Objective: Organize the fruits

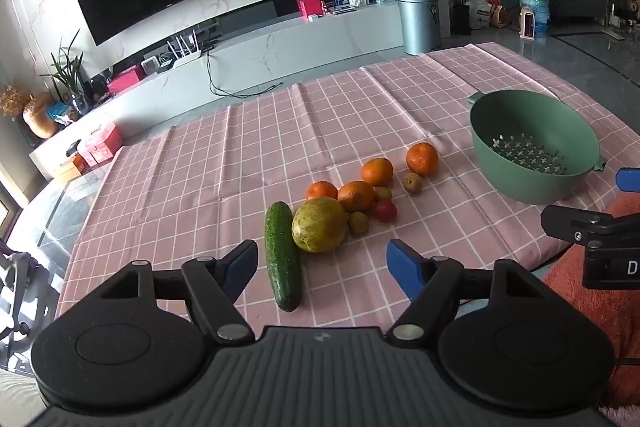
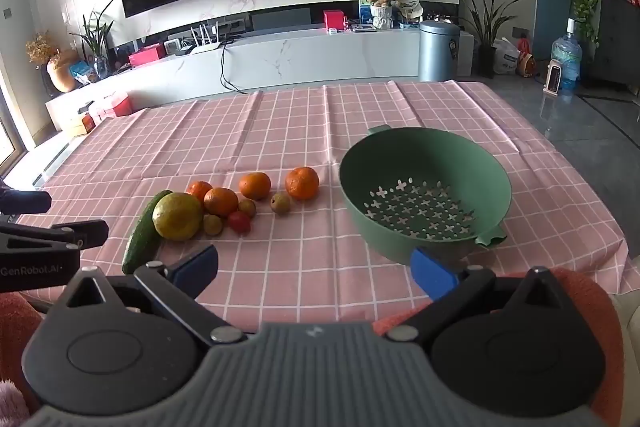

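A pile of fruit lies on the pink checked tablecloth (image 1: pixel 224 163): a cucumber (image 1: pixel 282 255), a large yellow-green citrus (image 1: pixel 319 230), several oranges (image 1: pixel 422 158), a small red tomato (image 1: pixel 385 211) and small brown fruits (image 1: pixel 412 182). An empty green colander bowl (image 1: pixel 534 143) stands to their right. My left gripper (image 1: pixel 322 267) is open and empty, just short of the cucumber and citrus. My right gripper (image 2: pixel 316 267) is open and empty near the table's front edge, in front of the bowl (image 2: pixel 424 187); the fruit pile (image 2: pixel 224 203) is to its left.
The table's front and right edges are close to the grippers. Orange fabric (image 2: pixel 560 291) lies under the right gripper. Behind the table are a TV wall unit (image 2: pixel 280 55), a metal bin (image 2: pixel 438 51), plants and a water bottle.
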Motion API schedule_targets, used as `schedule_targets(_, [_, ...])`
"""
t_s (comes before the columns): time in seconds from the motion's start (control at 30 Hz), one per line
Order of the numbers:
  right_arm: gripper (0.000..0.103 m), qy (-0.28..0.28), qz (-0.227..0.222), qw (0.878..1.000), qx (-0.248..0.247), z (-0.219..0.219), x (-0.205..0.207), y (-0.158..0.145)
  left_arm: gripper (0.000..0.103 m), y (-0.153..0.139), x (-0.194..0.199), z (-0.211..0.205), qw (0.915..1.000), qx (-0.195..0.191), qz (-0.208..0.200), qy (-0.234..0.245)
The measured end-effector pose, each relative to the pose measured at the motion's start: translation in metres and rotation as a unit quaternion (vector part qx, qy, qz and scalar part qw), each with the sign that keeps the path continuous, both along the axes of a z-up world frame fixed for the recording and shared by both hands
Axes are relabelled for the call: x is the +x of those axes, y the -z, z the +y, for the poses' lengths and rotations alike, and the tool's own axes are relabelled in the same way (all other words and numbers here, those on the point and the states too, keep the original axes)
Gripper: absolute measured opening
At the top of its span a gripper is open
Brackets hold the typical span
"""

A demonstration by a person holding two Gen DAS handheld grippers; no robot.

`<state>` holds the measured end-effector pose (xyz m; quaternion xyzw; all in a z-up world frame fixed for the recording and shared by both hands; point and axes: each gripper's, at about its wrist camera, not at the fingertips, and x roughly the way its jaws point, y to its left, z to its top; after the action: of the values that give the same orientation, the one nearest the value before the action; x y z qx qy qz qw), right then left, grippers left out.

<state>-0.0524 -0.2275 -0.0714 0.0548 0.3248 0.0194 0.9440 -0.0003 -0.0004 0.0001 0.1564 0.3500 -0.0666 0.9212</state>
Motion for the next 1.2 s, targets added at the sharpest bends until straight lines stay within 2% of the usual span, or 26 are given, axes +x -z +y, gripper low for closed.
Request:
schedule_targets(0.1, [0.099, 0.003, 0.005, 1.0, 0.002, -0.001, 0.002, 0.002, 0.084, 0.0, -0.003, -0.003, 1.0, -0.002, -0.002, 0.003])
schedule_targets(0.13, [0.099, 0.007, 0.002, 1.0, -0.004, 0.001, 0.0, 0.001, 0.084, 0.0, 0.001, 0.002, 0.9997, -0.019, 0.015, -0.001])
schedule_targets(0.3, [0.099, 0.01, -0.001, 1.0, 0.002, 0.001, -0.002, 0.0, 0.083, 0.0, 0.004, 0.002, 0.9997, -0.017, 0.02, -0.001])
schedule_targets(0.57, [0.099, 0.003, 0.002, 1.0, 0.0, 0.009, 0.005, 0.0, 0.083, -0.005, 0.001, 0.005, 0.9997, -0.02, 0.007, -0.01])
schedule_targets(0.83, [0.099, 0.009, 0.023, 1.0, 0.015, 0.005, 0.008, 0.003, 0.083, -0.003, 0.002, 0.007, 0.9997, -0.022, 0.007, -0.009])
schedule_targets(1.2, [0.099, 0.012, 0.025, 1.0, 0.011, 0.006, 0.006, 0.004, 0.083, -0.002, 0.001, 0.01, 0.9994, -0.027, 0.011, -0.018])
